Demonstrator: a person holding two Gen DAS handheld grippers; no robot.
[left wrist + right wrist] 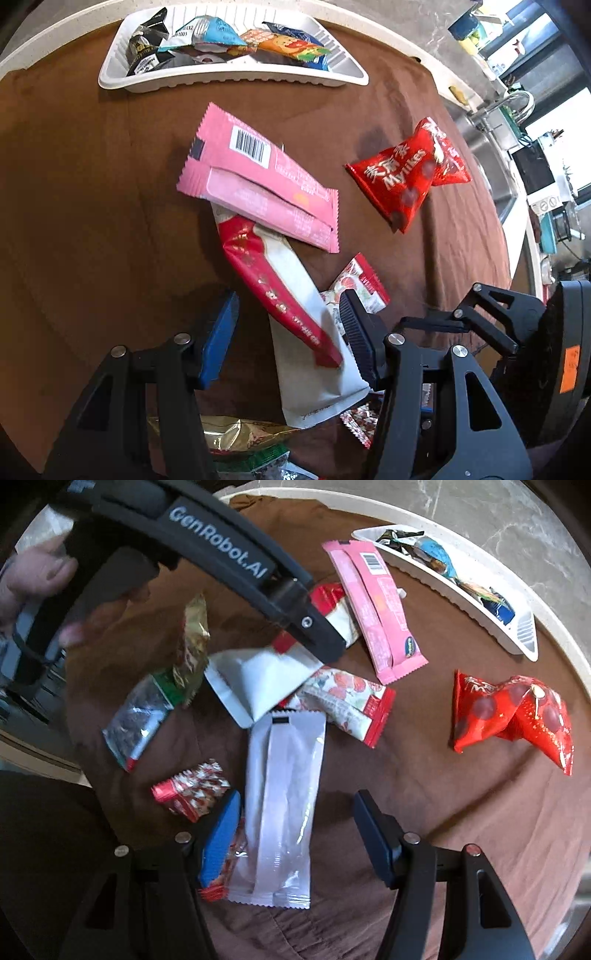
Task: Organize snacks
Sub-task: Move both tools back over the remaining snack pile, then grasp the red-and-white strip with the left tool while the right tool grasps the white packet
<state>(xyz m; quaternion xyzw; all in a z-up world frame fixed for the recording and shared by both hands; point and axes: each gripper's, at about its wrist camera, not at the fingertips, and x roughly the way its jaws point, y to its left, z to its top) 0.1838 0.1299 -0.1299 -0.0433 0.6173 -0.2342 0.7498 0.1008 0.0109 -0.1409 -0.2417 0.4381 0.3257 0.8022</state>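
- The loose snack packets lie scattered on a brown cloth [92, 184]; a long pink wrapper with a barcode [258, 177] lies across a red-and-white bar packet [280, 295].
- The left gripper [288, 332] stands partly open around that red-and-white packet, pads not visibly pressing it.
- The right gripper [295, 834] stands partly open above a long glossy white packet [284, 794], holding nothing (its blue pad lies just beside the packet's edge).
- A crumpled red chocolate bag [410, 173] lies apart on the right.
- A white plastic tray [229, 75] at the cloth's far edge holds several packets.
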